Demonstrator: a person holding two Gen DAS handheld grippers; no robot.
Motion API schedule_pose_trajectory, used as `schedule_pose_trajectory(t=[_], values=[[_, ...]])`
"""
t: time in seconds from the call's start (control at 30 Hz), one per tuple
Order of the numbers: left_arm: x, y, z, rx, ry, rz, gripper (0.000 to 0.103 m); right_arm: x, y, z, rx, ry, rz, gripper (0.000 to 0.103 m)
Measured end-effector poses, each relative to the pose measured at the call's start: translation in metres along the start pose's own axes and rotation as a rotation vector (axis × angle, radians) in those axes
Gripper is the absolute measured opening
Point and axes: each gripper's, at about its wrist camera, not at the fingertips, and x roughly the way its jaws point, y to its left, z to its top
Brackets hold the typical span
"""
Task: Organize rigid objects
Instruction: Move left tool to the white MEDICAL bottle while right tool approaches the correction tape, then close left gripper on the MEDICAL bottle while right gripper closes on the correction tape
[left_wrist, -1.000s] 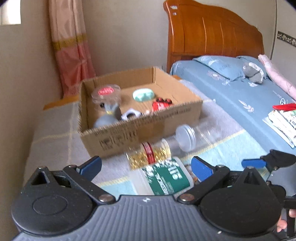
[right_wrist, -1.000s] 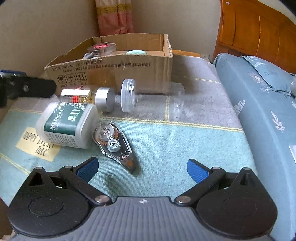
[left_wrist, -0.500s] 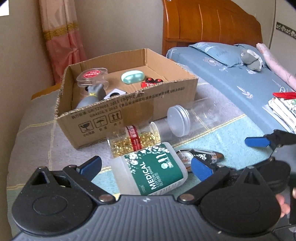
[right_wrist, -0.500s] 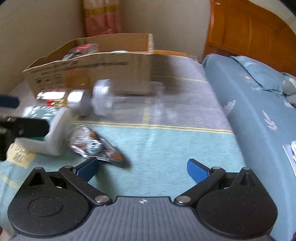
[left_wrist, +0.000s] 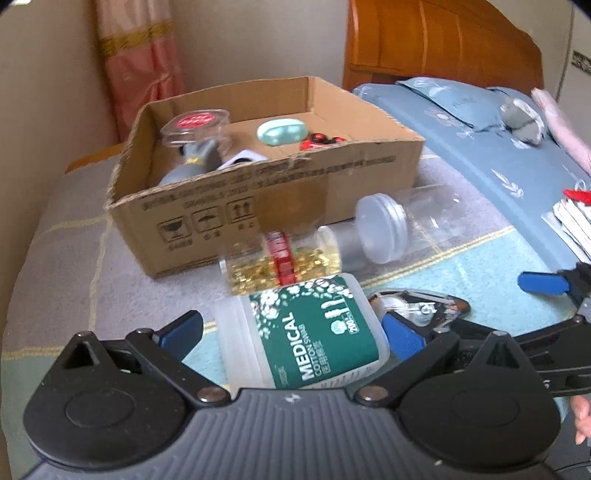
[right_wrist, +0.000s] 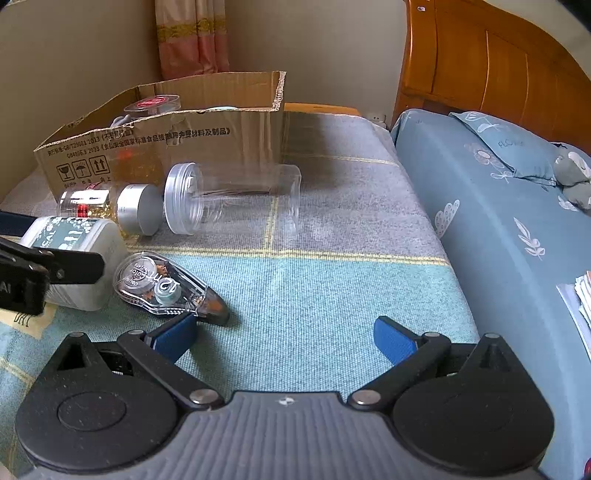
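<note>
A white bottle with a green MEDICAL label (left_wrist: 310, 332) lies on the blanket between the fingers of my open left gripper (left_wrist: 291, 330), not clamped. Behind it lie a small bottle of golden capsules (left_wrist: 277, 264) and a clear plastic jar (left_wrist: 399, 229) on their sides. A clear correction-tape dispenser (right_wrist: 166, 288) lies just ahead of the left fingertip of my open right gripper (right_wrist: 284, 336), which holds nothing. The same white bottle (right_wrist: 74, 266) shows at the left of the right wrist view, with the left gripper's finger across it. The cardboard box (left_wrist: 266, 177) stands behind.
The box holds a red-lidded clear container (left_wrist: 195, 123), a mint-green case (left_wrist: 282, 132), a grey object and small red items. To the right lies a blue bed (right_wrist: 509, 229) with a wooden headboard (right_wrist: 491, 70); papers (left_wrist: 572, 221) lie on it. A wall and pink curtain (left_wrist: 140, 62) stand behind.
My left gripper has moved forward and down so the white bottle sits between its fingers. The right gripper has swung back left and closer to the tape dispenser.
</note>
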Motion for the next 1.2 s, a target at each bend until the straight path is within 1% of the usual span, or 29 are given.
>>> schedule_pose_trajectory(t=[0.27, 0.37, 0.47, 0.53, 0.6, 0.73, 0.83, 1.03, 1.2], values=[[-0.006, 0.03, -0.007, -0.061, -0.008, 0.079, 0.102, -0.002, 0.007, 0.002, -0.004, 0.037, 0.007, 0.103], [-0.007, 0.039, -0.008, -0.073, -0.01, 0.106, 0.102, -0.004, 0.017, 0.002, -0.019, 0.056, 0.039, 0.103], [-0.008, 0.046, -0.009, -0.084, -0.014, 0.115, 0.102, -0.007, 0.03, 0.004, -0.013, 0.067, 0.094, 0.103], [-0.008, 0.049, -0.009, -0.082, -0.015, 0.113, 0.102, -0.008, 0.041, 0.006, -0.011, 0.072, 0.127, 0.103], [-0.009, 0.051, -0.009, -0.079, -0.015, 0.104, 0.102, -0.007, 0.051, 0.008, -0.014, 0.069, 0.141, 0.103], [-0.01, 0.054, -0.01, -0.078, -0.014, 0.087, 0.102, 0.001, 0.069, 0.015, -0.03, 0.061, 0.114, 0.103], [-0.01, 0.056, -0.01, -0.075, -0.015, 0.073, 0.102, 0.005, 0.077, 0.019, -0.041, 0.051, 0.118, 0.103], [-0.009, 0.061, -0.01, -0.083, -0.014, 0.051, 0.102, 0.016, 0.088, 0.026, -0.09, 0.015, 0.104, 0.103], [-0.009, 0.062, -0.01, -0.092, -0.015, 0.044, 0.102, 0.024, 0.091, 0.031, -0.094, -0.007, 0.093, 0.103]])
